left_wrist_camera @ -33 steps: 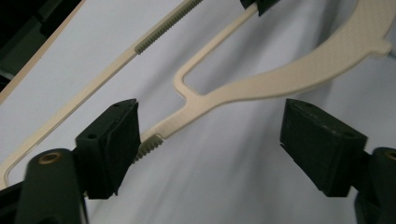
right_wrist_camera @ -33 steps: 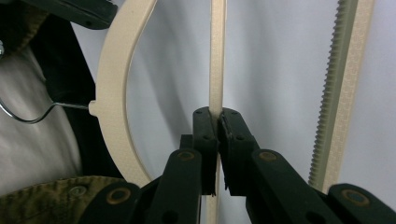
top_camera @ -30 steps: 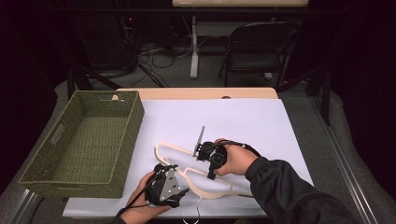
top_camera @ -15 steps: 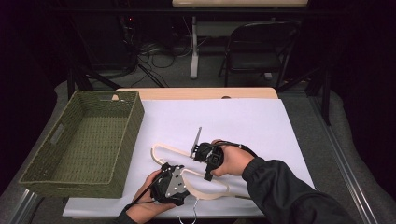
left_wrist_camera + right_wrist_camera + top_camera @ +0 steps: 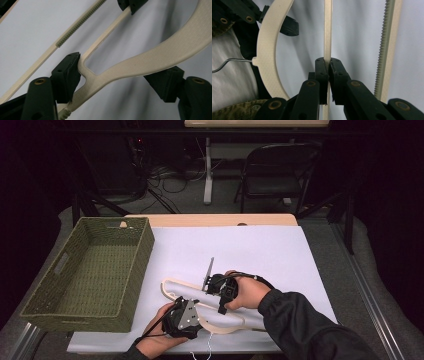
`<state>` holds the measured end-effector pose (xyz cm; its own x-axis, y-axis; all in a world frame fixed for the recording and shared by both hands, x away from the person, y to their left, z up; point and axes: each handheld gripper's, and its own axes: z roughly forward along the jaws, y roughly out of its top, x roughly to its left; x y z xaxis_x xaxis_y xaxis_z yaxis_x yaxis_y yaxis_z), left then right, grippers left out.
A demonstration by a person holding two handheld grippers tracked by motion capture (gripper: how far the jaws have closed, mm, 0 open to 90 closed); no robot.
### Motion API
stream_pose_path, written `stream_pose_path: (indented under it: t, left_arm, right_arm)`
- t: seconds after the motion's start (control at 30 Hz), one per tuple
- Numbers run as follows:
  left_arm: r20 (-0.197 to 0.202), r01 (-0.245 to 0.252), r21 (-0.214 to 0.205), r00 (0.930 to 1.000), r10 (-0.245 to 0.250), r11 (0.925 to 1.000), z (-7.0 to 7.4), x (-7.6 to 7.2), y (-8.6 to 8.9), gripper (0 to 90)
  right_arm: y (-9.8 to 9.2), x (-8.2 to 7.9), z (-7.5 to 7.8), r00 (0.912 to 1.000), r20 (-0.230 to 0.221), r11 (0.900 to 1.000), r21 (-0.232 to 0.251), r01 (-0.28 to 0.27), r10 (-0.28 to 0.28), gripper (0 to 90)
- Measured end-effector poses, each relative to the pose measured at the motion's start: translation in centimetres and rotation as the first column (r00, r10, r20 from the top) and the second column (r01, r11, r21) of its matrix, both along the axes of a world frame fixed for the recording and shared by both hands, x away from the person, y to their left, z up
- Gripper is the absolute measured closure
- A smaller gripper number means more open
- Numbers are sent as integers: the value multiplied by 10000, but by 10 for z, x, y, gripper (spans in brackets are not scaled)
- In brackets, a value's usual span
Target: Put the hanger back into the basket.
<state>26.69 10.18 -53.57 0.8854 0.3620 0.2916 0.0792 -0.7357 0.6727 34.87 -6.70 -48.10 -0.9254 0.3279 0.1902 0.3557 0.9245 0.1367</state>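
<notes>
1. Basket (image 5: 90, 270) stands left of the hanger (image 5: 220, 317) on the white table (image 5: 280, 255).
2. My left gripper (image 5: 192, 306) straddles the hanger's shoulder, jaws just closing, one pad touching, the other apart.
3. My right gripper (image 5: 329, 65) pinches the hanger's thin bar.

Left tool (image 5: 120, 82) closing around cream hanger (image 5: 160, 57), white table (image 5: 37, 30)

Bright, evenly lit table against a dark room; close views slightly soft.
</notes>
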Motion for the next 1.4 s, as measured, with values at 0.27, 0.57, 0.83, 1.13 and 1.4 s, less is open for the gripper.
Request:
stream_pose_path:
  t: [0.27, 0.57, 0.83, 1.13, 1.4]
  left_arm:
    - [-212, -166, -105, 9996, 164, 9998, 1, 3, 5, 434]
    - [-518, -366, 27, 9980, 367, 9993, 0, 10, 7, 587]
    - [-709, -298, 23, 9970, 299, 9996, 0, 12, 6, 590]
    - [-925, -153, 225, 9956, 173, 9996, -1, 12, 4, 597]
    - [-975, -87, 276, 9952, 114, 9996, -2, 12, 4, 598]
  right_arm:
    - [5, -2, -3, 9998, 190, 9999, 69, -100, 99, 851]
    - [7, -3, -6, 9996, 244, 9998, 117, -161, 158, 853]
    - [6, -3, -13, 9997, 229, 9998, 184, -124, 120, 850]
    - [3, -4, -18, 9999, 136, 9994, 349, 88, -93, 843]
    - [-1, -3, -15, 9992, 158, 9966, 736, 358, -370, 731]
